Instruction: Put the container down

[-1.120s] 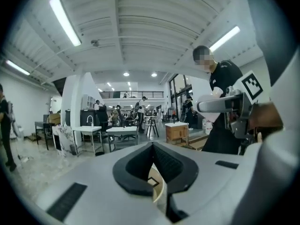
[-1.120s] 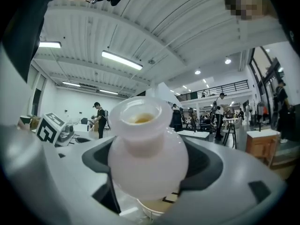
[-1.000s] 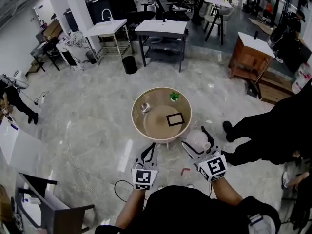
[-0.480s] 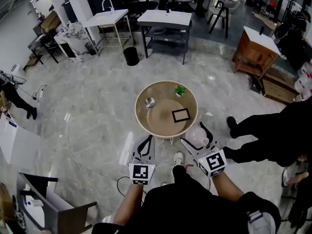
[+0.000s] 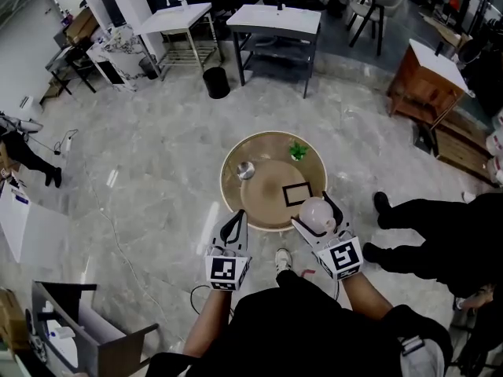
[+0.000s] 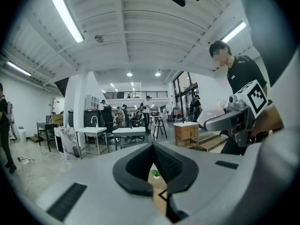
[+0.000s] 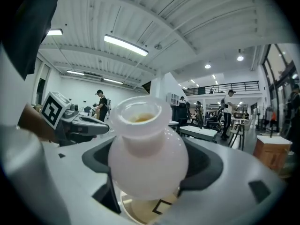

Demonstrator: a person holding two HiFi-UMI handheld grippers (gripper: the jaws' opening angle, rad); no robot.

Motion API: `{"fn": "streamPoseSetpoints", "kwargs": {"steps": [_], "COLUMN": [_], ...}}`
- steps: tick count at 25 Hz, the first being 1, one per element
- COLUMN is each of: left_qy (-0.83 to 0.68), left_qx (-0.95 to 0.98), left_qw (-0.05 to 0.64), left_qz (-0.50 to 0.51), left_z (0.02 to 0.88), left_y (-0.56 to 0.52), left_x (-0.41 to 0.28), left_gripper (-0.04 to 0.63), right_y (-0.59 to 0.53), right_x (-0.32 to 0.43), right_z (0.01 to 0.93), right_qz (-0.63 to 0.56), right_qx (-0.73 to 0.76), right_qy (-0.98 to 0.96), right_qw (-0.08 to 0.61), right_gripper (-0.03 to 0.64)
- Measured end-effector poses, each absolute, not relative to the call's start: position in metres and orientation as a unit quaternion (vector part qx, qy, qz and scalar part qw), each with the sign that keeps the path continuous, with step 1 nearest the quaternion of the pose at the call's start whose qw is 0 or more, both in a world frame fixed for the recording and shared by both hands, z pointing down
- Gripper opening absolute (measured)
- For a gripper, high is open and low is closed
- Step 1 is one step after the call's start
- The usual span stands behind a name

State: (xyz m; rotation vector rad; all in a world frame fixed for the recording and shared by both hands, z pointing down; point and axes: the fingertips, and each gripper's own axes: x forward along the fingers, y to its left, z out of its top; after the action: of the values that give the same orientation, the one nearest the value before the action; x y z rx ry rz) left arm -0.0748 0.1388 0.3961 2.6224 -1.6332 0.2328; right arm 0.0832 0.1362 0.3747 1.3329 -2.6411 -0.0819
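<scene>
**Vase held at the near rim of the round table, square mark just ahead**

The right gripper [image 5: 314, 217] has its jaws pinched on the round belly of a milky white vase-shaped container [image 7: 147, 149]. The narrow neck and open mouth stand above the pads, so its long axis runs roughly upright. In the head view the container sits at the near right edge of the round table [image 5: 236, 160]. The steep angle makes it hard to tell whether it is over the tabletop or just short of the rim; it looks to be raised above the surface rather than resting on it.

The tabletop lies forward of and below the held container. The black square outline [image 5: 298, 194] on the table is just beyond it, slightly to the left. A small metal bowl [image 5: 246, 170] and a little green plant [image 5: 298, 149] stand farther back, well apart from that square.

The left gripper [image 5: 236, 220] has its jaws pressed together on nothing. It hangs at the table's near left edge and looks to have no part in the move. The likely set-down is forward and down with the right gripper, keeping the neck up.
</scene>
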Motion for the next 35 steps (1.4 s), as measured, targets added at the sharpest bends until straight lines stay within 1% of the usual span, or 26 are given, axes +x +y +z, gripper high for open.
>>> {"fn": "streamPoseSetpoints", "kwargs": {"steps": [12, 17, 24, 29, 35], "left_qy": [-0.550, -0.550, -0.529, -0.497, -0.458], "left_qx": [0.830, 0.828, 0.842, 0.862, 0.883], "left_qw": [0.043, 0.056, 0.055, 0.042, 0.046], "left_qz": [0.085, 0.091, 0.088, 0.088, 0.087], "left_z": [0.413, 0.426, 0.432, 0.424, 0.438], "left_y": [0.036, 0.005, -0.056, -0.108, -0.160], "left_x": [-0.076, -0.088, -0.116, -0.137, -0.158], "left_gripper": [0.000, 0.000, 0.000, 0.000, 0.000], "right_y": [0.028, -0.011, -0.074, -0.112, -0.159], "right_x": [0.098, 0.080, 0.051, 0.028, 0.013], "right_z": [0.404, 0.420, 0.424, 0.430, 0.447], "right_qz": [-0.007, 0.021, 0.020, 0.023, 0.010], "right_qx": [0.442, 0.441, 0.463, 0.492, 0.504], "right_qy": [-0.891, -0.892, -0.882, -0.865, -0.856], "right_qw": [0.102, 0.095, 0.088, 0.096, 0.114], "right_gripper": [0.407, 0.407, 0.407, 0.406, 0.406]}}
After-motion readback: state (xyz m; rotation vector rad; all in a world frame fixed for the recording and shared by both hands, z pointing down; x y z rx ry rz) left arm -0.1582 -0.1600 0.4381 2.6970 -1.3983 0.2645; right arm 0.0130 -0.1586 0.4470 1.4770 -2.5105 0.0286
